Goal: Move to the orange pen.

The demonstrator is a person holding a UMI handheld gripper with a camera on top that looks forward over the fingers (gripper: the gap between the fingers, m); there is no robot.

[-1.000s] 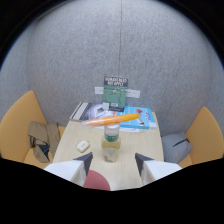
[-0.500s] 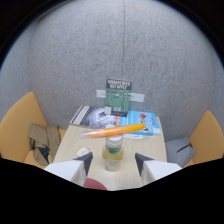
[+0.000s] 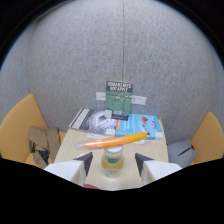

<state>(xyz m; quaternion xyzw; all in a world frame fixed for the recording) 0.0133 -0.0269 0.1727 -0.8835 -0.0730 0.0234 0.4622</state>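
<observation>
Orange pen [image 3: 114, 141] lies across the top of a small bottle [image 3: 113, 162] at lower centre of the frame, tilted slightly with its right end higher, just ahead of the gripper [image 3: 113, 164]. Gripper fingers [image 3: 84, 162] stand wide apart, holding nothing and touching nothing, with the bottle standing between them and a gap on each side. Beyond the pen, on the pale table [image 3: 156, 147], lie a dark magazine [image 3: 92, 120] and a blue booklet [image 3: 142, 125], with an upright sign [image 3: 119, 99] behind them against the grey wall.
</observation>
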